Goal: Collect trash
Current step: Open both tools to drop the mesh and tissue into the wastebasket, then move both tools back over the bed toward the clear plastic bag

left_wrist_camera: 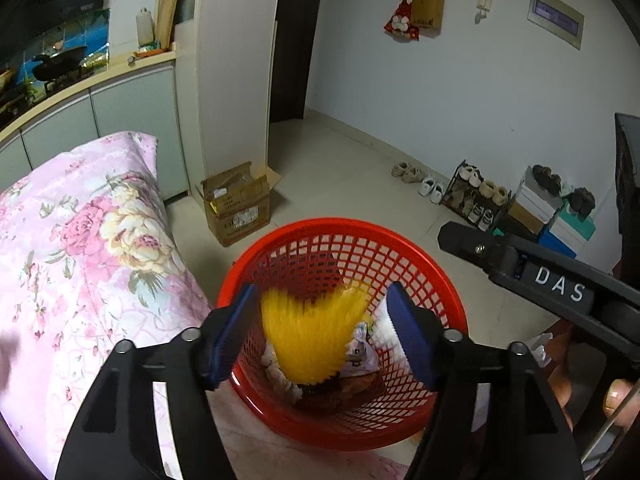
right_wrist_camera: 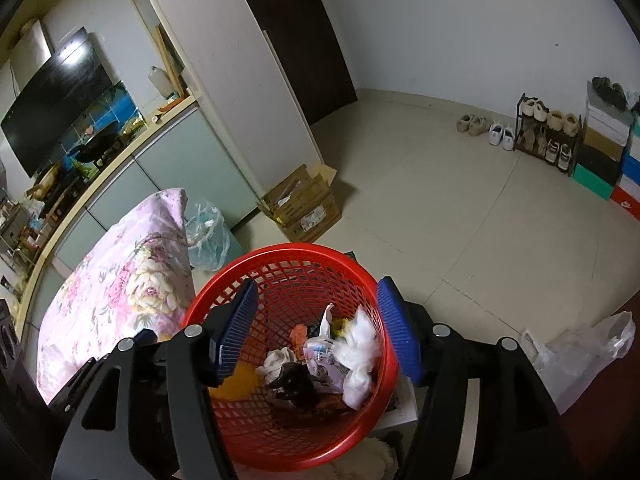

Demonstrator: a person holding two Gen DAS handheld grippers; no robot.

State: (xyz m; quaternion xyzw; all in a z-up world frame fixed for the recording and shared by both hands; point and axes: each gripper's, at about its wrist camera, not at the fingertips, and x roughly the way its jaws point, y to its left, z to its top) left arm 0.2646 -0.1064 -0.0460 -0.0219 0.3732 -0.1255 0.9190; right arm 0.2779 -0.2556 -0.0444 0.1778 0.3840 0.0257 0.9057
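In the left wrist view, the left gripper [left_wrist_camera: 320, 332] hangs over a round red basket [left_wrist_camera: 448, 280] of plastic lattice. Its blue ribbed pads stand apart and press on nothing. Between them, free of both, is a yellow wrapper [left_wrist_camera: 312, 332], smeared by motion blur so its shape and print cannot be made out; it sits over the basket's mouth. Under it lies crumpled trash [left_wrist_camera: 362, 354], mostly covered. The basket's near rim is cut off by the gripper's black arms. At right the other gripper's black body [left_wrist_camera: 560, 284] crosses the corner, with part of a hand [left_wrist_camera: 618, 396] at the edge. A pink floral cushion [left_wrist_camera: 80, 248] of soft cloth fills the left side, and an open cardboard box [left_wrist_camera: 240, 208] stands on the tiled floor behind.

In the right wrist view, the right gripper [right_wrist_camera: 316, 328] also hangs above the basket [right_wrist_camera: 224, 284], jaws released and empty. Inside the basket lie white crumpled bags [right_wrist_camera: 360, 352], a dark scrap and something orange, tangled and hard to separate. A thin clear plastic bag [right_wrist_camera: 580, 352] lies on the floor to the right.
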